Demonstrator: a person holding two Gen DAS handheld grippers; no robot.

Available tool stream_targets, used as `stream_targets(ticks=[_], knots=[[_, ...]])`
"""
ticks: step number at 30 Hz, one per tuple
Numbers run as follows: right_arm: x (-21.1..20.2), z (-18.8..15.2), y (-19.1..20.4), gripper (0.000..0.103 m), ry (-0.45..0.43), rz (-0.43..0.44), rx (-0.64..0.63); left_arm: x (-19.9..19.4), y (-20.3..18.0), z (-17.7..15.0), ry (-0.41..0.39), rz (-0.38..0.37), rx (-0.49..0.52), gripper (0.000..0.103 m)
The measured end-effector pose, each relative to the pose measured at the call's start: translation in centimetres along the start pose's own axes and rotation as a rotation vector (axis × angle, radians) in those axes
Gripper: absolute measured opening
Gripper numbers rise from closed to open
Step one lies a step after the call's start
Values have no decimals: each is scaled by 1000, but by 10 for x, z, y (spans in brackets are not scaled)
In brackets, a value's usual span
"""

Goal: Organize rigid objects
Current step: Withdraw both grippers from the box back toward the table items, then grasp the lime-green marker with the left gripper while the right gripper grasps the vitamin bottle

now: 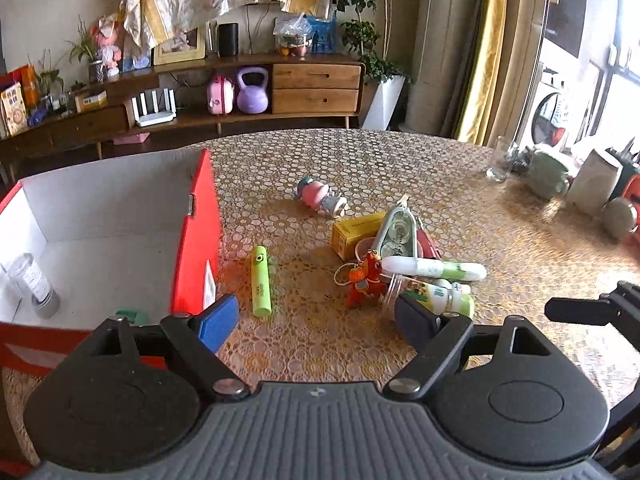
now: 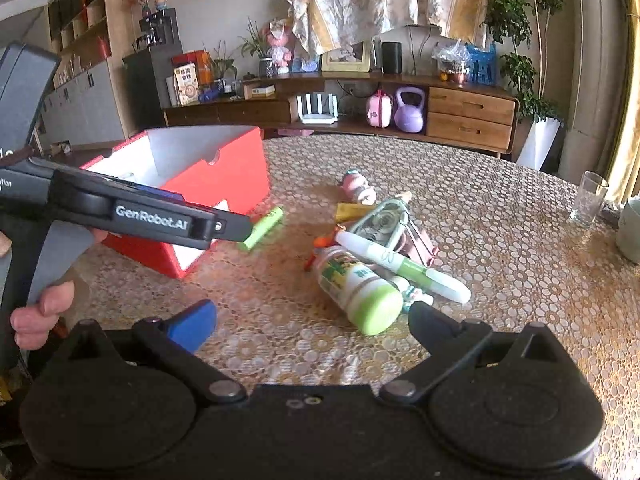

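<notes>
While nothing is held, the left gripper (image 1: 316, 322) is seen in the left wrist view with its jaws spread wide above the patterned table (image 1: 400, 160), and a reach toward the loose items is judged to be the step in hand. To its left a red box (image 1: 198, 240) stands open, and one clear tube with a grey cap (image 1: 34, 284) is already lying inside it; a small green item at the box's near edge cannot be identified. Just right of the box one green stick (image 1: 261, 280) lies alone, and one pink toy figure (image 1: 322, 196) lies farther back. Between them and the right gripper's finger (image 1: 580, 310) a pile is gathered: one yellow carton (image 1: 354, 232), one oval clear case (image 1: 396, 232), one red horse charm (image 1: 366, 278), one white-and-green tube (image 1: 434, 269) and one green-capped bottle (image 1: 438, 296). In the right wrist view the right gripper (image 2: 312, 322) is likewise shown released and empty, with the bottle (image 2: 358, 288) lying just ahead between its fingers, untouched. The left gripper (image 2: 152, 216), gripped by a hand (image 2: 40, 312), is seen crossing in front of the box (image 2: 224, 176) toward the stick (image 2: 262, 228). A lowering over one item and a firm closing across its narrow width are judged to be called for next, then a carry to the box.
</notes>
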State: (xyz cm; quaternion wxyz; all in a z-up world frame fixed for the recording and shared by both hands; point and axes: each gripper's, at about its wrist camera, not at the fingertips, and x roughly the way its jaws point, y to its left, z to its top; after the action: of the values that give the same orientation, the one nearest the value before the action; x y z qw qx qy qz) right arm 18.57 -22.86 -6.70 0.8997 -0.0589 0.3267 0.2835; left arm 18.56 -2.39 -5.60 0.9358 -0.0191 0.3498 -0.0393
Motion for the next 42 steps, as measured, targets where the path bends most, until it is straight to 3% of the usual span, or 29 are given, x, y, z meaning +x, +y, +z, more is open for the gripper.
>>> stream_targets(ticks=[17,24,31,42], knots=[[44,2,-23,91,57,5,-47,61,-31,-6,-83,159,40,85],[57,7,-25,81,71,21,-80,90,-18,-5,-39,209,-18,84],[72,11,-31,79,78,16,-100,104,-3,-8,-5,225,-49,68],[95,13,-31,69,107,-3,-158,123,13,-5,30,220,-103,66]])
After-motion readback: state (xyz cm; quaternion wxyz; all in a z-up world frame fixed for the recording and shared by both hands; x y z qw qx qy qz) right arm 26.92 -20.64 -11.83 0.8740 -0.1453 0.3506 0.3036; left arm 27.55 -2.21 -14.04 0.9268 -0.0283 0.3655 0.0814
